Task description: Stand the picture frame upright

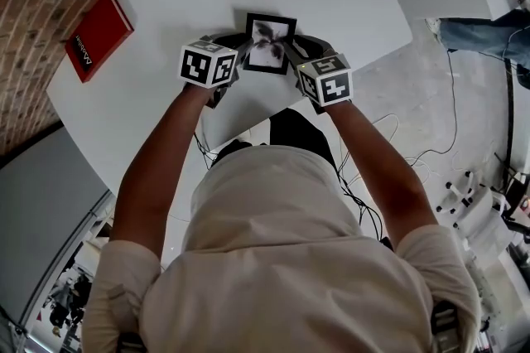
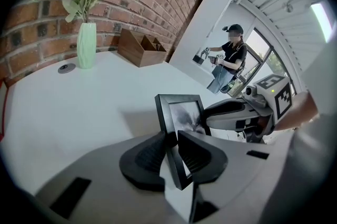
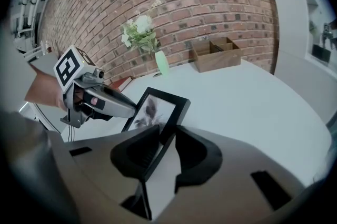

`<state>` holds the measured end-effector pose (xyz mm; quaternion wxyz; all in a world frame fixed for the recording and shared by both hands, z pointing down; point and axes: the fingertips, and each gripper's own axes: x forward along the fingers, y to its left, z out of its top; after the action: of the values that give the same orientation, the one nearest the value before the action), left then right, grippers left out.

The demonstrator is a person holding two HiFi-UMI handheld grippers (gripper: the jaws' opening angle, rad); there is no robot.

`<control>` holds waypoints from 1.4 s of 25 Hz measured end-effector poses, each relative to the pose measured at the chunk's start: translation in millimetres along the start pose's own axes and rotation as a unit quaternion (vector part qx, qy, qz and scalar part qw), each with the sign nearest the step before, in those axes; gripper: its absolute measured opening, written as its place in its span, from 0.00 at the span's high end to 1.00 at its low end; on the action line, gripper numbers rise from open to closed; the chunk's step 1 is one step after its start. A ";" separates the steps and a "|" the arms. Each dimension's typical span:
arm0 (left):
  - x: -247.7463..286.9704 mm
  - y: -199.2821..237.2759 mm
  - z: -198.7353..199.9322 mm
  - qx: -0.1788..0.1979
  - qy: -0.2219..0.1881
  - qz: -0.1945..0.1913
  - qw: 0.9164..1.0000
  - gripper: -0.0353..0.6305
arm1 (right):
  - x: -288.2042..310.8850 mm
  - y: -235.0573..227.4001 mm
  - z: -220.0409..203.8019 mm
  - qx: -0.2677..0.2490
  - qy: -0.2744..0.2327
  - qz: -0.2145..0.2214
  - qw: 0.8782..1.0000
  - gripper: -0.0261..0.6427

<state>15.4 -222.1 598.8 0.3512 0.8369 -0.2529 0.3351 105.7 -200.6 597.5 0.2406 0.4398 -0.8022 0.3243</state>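
Evidently light and stiff but likely glass-fronted, the picture frame (image 1: pixel 270 43) is being pinched by its opposite side rails in the left tongs (image 2: pixel 171 148) and right tongs (image 3: pixel 166 142).

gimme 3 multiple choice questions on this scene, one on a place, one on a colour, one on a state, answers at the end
1. In the head view, where does the red book lie relative to the picture frame?
A. to its left
B. to its right
C. under it

2. What colour is the frame's border?
A. white
B. black
C. wood brown

3. What grips the frame?
A. one gripper
B. both grippers
C. nothing

Answers:
1 A, the book lies far to its left.
2 B, the border is black in every view.
3 B, the left gripper and right gripper each clamp a side edge.
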 end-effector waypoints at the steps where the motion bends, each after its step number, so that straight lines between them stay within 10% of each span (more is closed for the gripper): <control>1: -0.5 -0.8 1.2 0.000 -0.002 0.000 1.000 0.84 | -0.6 -0.8 1.3 -0.002 -0.002 -0.001 1.000 0.81; 35: -10.3 4.5 58.0 0.024 -0.060 0.047 0.997 0.86 | -7.8 -25.9 62.9 -0.073 -0.044 0.027 0.996 0.89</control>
<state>28.0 -266.9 562.4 0.2987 0.8509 -0.3049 0.3061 125.5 -252.8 557.9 0.2271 0.4129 -0.8453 0.2516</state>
